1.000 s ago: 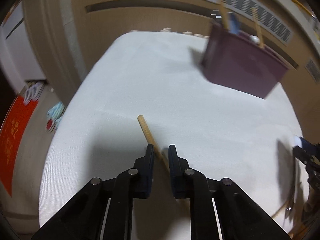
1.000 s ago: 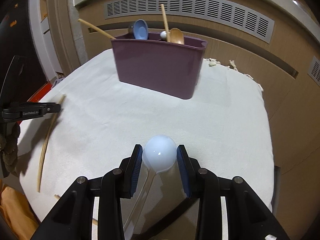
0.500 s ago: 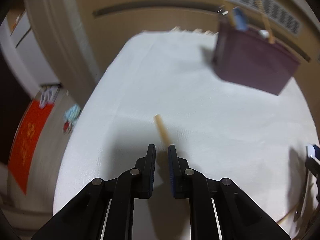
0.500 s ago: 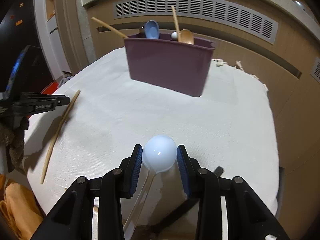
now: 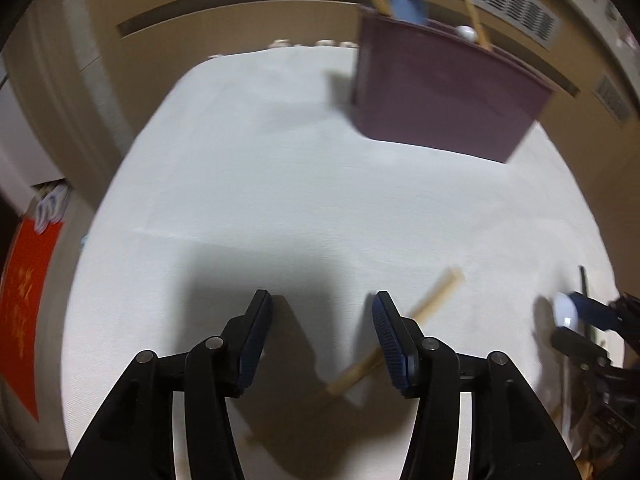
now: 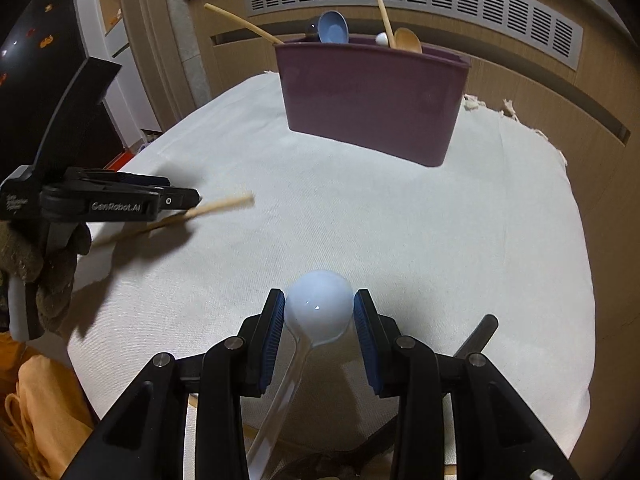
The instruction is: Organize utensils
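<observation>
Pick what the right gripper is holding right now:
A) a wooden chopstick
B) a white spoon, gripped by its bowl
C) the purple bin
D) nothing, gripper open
B. In the right wrist view the right gripper has both pads against the round bowl of the white spoon, with its handle trailing back under the gripper; the wooden chopstick is over by the left gripper, and the purple bin stands apart at the far side.

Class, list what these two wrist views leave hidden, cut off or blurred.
- Wooden stick, left wrist view: motion-blurred, lower end behind the opening left gripper.
- White spoon, right wrist view: handle end hidden by the right gripper.
- Purple bin, both views: walls hide its contents' lower parts.
- Dark handle, right wrist view: mostly covered.
</observation>
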Available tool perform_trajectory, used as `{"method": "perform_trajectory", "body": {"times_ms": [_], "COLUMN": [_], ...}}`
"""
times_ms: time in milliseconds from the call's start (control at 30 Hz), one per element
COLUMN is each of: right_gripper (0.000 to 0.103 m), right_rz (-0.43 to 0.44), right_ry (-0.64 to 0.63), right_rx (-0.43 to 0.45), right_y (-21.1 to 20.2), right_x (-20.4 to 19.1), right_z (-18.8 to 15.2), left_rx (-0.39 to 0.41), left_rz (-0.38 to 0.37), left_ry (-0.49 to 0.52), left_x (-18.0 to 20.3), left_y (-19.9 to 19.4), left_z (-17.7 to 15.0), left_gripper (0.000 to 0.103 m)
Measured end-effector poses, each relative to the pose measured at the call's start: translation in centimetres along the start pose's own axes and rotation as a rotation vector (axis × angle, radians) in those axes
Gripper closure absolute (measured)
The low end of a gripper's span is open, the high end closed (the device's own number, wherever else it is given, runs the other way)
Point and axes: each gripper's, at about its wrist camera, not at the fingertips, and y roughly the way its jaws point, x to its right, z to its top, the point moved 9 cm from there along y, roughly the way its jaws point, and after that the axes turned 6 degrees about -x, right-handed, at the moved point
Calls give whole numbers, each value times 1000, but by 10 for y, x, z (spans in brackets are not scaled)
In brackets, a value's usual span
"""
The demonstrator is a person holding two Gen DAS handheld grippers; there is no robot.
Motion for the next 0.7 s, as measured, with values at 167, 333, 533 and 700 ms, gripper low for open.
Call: {"method": "perform_trajectory", "body": {"times_ms": [167,333,533,700], "right_gripper": [69,69,68,45], "right_rz": [3,-3,7,-9], "right_ry": [3,9,26,21], "right_rx": [-1,11,-4,12], "right_y": [-1,-6,-3,-8], "right_x": [-1,2,5,6], "right_z": [-1,-2,-5,-5], "left_rx": [52,5,-61,-64], "left_rz": [-54,-79,5,8], "left_ry": [137,429,555,446], "left_x": [27,59,65,56], "left_y": [-17,-31,-18,0], "left_z": [0,-17,-31,-16], "left_gripper": [50,50,50,50]}}
